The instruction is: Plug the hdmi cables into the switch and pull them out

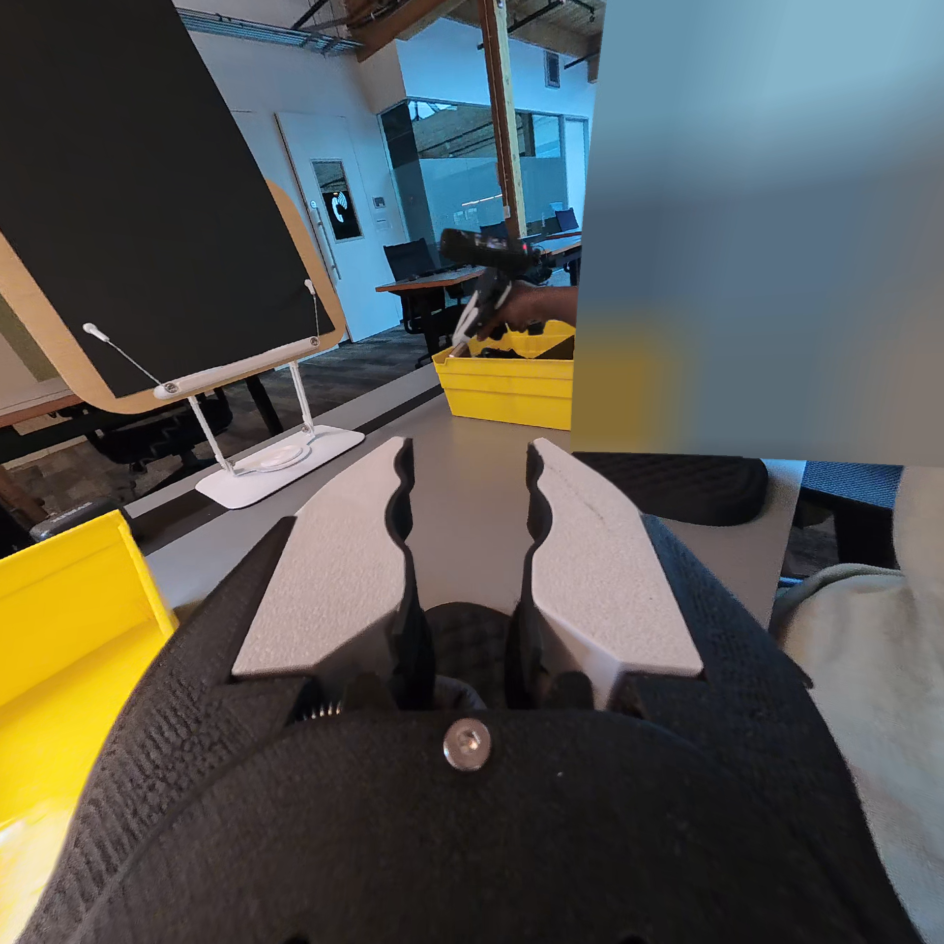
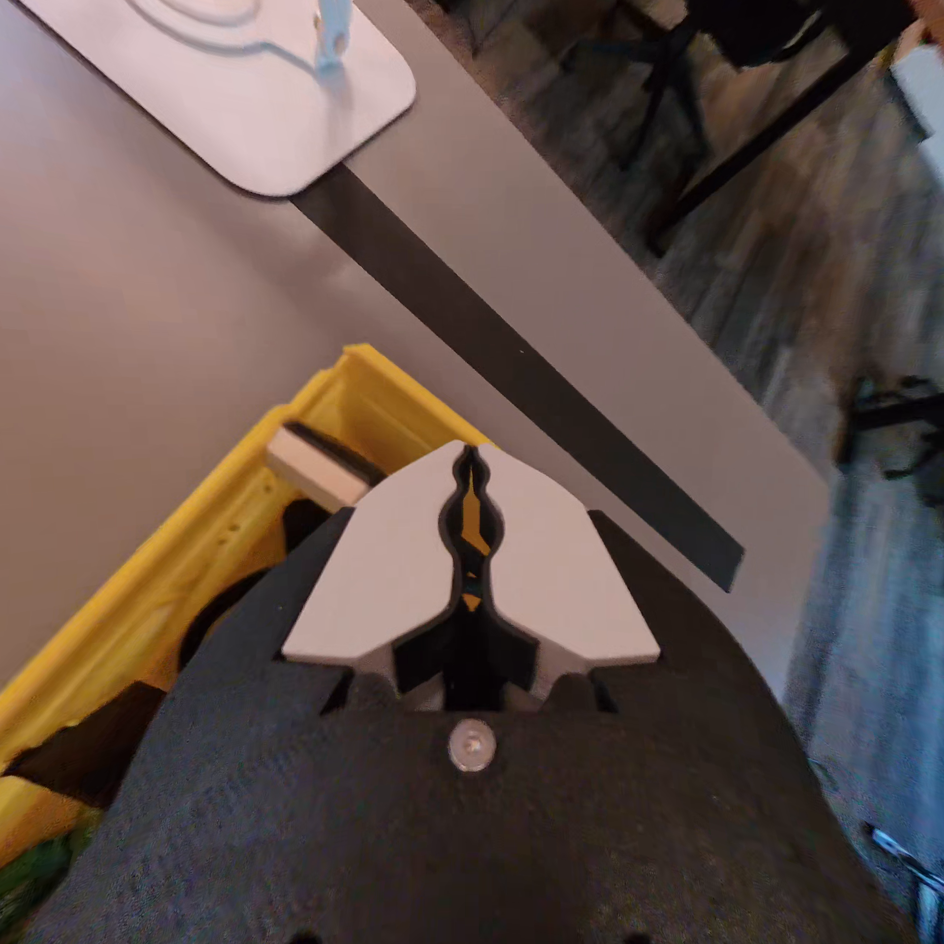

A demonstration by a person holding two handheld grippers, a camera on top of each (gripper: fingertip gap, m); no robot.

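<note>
Step looks like fetching gear, nothing plugged yet. Our left gripper (image 1: 467, 452) hangs over grey table (image 1: 459, 536), jaws apart, empty. Right gripper (image 2: 472, 449) dips into yellow bin (image 2: 286, 424), jaws pressed together; can't tell if anything's caught. Dark stuff in bin, cables or switch unclear. Next we need clean hold on plug.

Yellow bin (image 2: 168, 551), grey table (image 2: 127, 306) with a black strip (image 2: 511, 378), white stand base (image 2: 245, 102).

Black cables (image 2: 301, 521) lie inside the yellow bin (image 2: 153, 577).
</note>
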